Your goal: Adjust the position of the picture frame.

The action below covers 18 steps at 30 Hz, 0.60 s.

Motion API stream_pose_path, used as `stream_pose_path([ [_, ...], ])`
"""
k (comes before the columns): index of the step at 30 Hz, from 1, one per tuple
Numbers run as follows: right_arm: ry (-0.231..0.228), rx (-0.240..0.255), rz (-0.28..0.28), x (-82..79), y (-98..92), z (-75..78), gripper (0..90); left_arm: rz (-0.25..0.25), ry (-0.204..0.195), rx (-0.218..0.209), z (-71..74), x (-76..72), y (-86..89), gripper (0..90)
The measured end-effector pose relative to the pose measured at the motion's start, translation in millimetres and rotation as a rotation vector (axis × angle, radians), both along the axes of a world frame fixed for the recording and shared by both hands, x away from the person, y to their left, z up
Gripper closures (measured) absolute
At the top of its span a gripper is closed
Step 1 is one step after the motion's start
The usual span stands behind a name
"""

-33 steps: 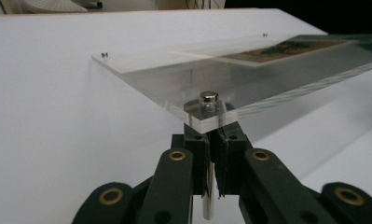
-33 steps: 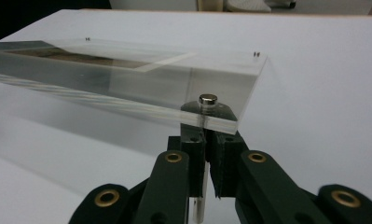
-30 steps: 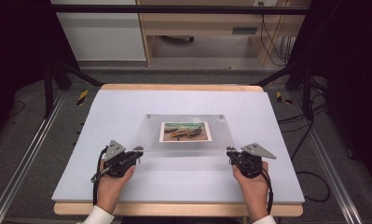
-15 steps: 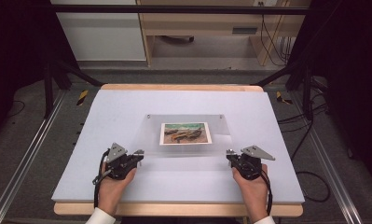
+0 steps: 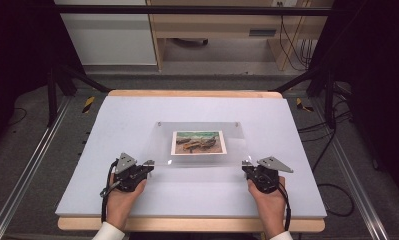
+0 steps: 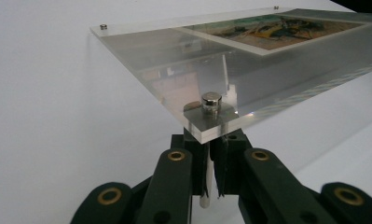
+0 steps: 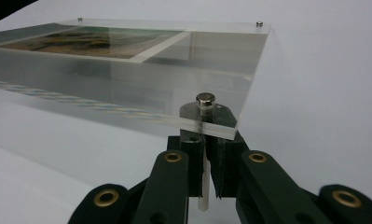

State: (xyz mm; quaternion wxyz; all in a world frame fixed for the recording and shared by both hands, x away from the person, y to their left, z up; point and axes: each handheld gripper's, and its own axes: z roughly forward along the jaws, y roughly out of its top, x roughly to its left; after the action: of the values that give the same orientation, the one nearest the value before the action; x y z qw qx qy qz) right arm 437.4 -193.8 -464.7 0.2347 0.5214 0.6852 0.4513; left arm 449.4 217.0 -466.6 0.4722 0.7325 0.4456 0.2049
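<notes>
High view: table [image 5: 137,125] evenly bright, surroundings fall dark at both edges, soft image, faint shadows under hands. Gripper views: white background near blown out, glare and reflections along the acrylic frame [image 6: 230,70] edges, far corners soft, black jaws at bottom slightly blurred.

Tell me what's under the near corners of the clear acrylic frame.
Under each near corner of the acrylic frame a pale standoff post hangs down, pinched by the left gripper and the right gripper. The white table lies below. The posts' upper ends are covered by the jaws.

No legible text or labels anywhere
</notes>
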Motion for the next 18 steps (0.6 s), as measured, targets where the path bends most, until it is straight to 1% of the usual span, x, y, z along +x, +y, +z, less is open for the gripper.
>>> stream_pose_path([
  [4, -0.006, -0.003, -0.003, 2.0, -0.8, 0.6, 84.6, -0.007, 0.002, -0.002, -0.2, 0.4, -0.8, 84.0],
  [6, -0.005, -0.007, -0.005, 3.5, -2.0, -0.7, 84.5, -0.014, 0.012, 0.001, -1.7, 0.7, -1.9, 84.0],
  [7, 0.006, -0.003, -0.010, 4.5, -2.7, -2.2, 84.4, -0.015, 0.015, 0.006, -2.6, 0.8, -2.7, 84.0],
  [8, 0.006, -0.003, -0.010, 4.5, -2.7, -2.2, 84.4, -0.015, 0.017, 0.010, -3.2, 0.8, -3.2, 84.0],
  [10, 0.016, -0.008, -0.008, 4.6, -3.0, -4.4, 84.4, -0.010, 0.024, 0.020, -4.7, 0.7, -4.2, 83.9],
  [18, 0.024, -0.015, 0.002, 4.2, -0.7, -6.2, 84.6, 0.003, 0.023, 0.028, -6.7, 3.6, -2.5, 84.0],
])
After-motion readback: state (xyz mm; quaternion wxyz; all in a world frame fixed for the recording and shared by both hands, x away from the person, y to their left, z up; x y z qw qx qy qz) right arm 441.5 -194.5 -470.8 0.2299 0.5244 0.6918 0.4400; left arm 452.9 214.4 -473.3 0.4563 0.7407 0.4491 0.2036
